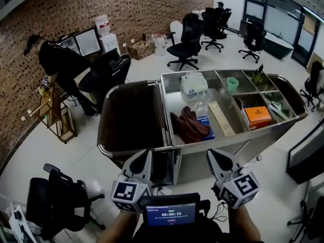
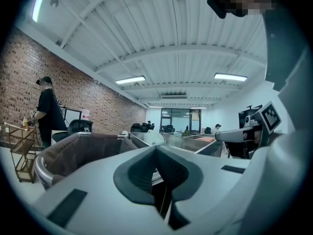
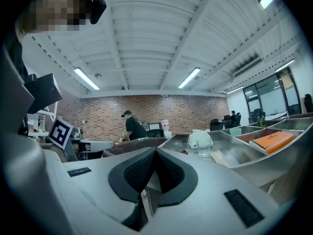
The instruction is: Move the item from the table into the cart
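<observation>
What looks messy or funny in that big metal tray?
The brown cloth lies crumpled in a heap in the largest compartment, right against a blue packet. Nothing looks spilled, tipped or broken.

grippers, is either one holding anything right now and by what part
Nothing is held. The left gripper and the right gripper each have their jaws shut together with nothing between them, short of the cart.

The brown bag point(image 1: 132, 118) at the cart's point(image 1: 238, 147) left end is too shadowed inside to read. A green thing point(image 1: 259, 76) in a far compartment is too small to name. The left forearm point(image 1: 114, 233) and the right forearm point(image 1: 248, 227) are cut off by the bottom edge.
</observation>
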